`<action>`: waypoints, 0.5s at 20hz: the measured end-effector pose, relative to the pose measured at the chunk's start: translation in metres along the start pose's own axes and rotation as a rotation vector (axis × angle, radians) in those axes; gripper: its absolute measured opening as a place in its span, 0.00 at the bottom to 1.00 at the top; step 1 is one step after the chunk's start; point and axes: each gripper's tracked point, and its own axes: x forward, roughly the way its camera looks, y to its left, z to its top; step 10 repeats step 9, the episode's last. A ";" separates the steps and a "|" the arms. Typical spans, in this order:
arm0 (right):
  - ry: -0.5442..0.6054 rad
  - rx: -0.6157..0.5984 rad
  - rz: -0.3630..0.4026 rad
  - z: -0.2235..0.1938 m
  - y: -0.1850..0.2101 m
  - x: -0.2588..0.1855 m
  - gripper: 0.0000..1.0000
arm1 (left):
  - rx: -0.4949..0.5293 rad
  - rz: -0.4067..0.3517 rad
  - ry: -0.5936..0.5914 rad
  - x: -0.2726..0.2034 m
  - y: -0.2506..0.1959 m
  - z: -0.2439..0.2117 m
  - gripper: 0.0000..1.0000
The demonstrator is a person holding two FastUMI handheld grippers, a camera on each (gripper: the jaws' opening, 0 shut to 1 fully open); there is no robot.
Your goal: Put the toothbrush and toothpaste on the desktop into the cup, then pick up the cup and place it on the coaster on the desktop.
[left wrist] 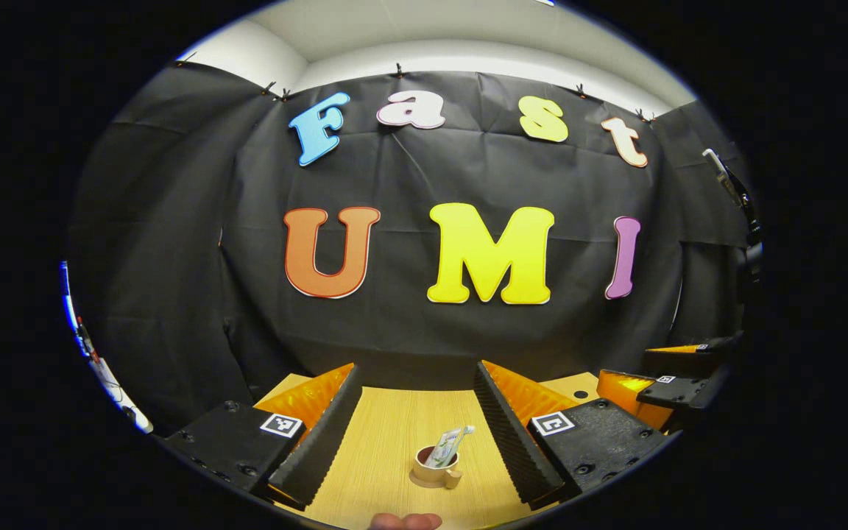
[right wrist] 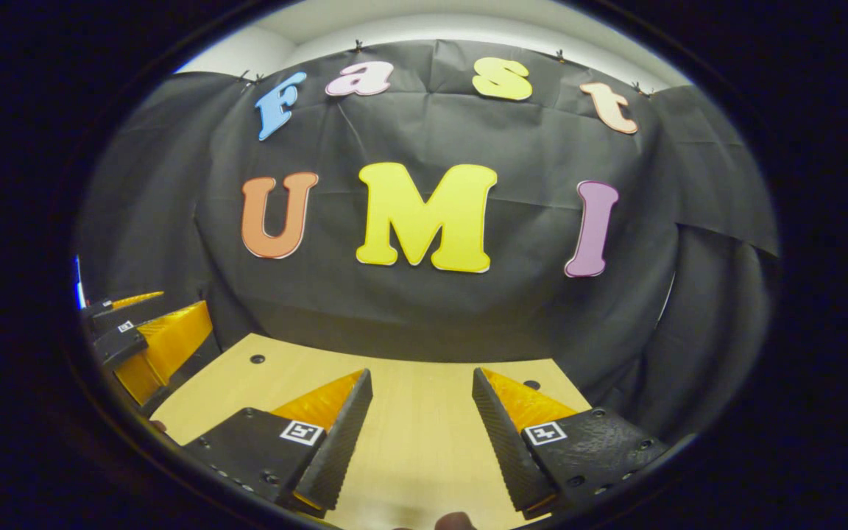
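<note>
In the left gripper view a small tan cup [left wrist: 435, 470] with a handle stands on the wooden desktop [left wrist: 387, 442], low between my fingers. A white and green toothpaste tube [left wrist: 450, 445] leans out of it. The cup seems to rest on a round tan coaster, though that is hard to tell. My left gripper [left wrist: 418, 430] is open, well above the cup and touching nothing. My right gripper [right wrist: 422, 434] is open over bare desktop [right wrist: 424, 419]. The right gripper also appears at the right edge of the left gripper view [left wrist: 678, 386], and the left gripper at the left edge of the right gripper view [right wrist: 144, 335].
Black cloth wall rises just behind the desk's far edge. Small round holes [right wrist: 257, 359] mark the desktop near its back corners. A fingertip [left wrist: 403, 521] shows at the bottom edge.
</note>
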 end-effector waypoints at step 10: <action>-0.031 0.013 -0.014 0.007 -0.002 -0.004 0.83 | 0.007 -0.006 0.011 -0.001 -0.003 -0.001 0.97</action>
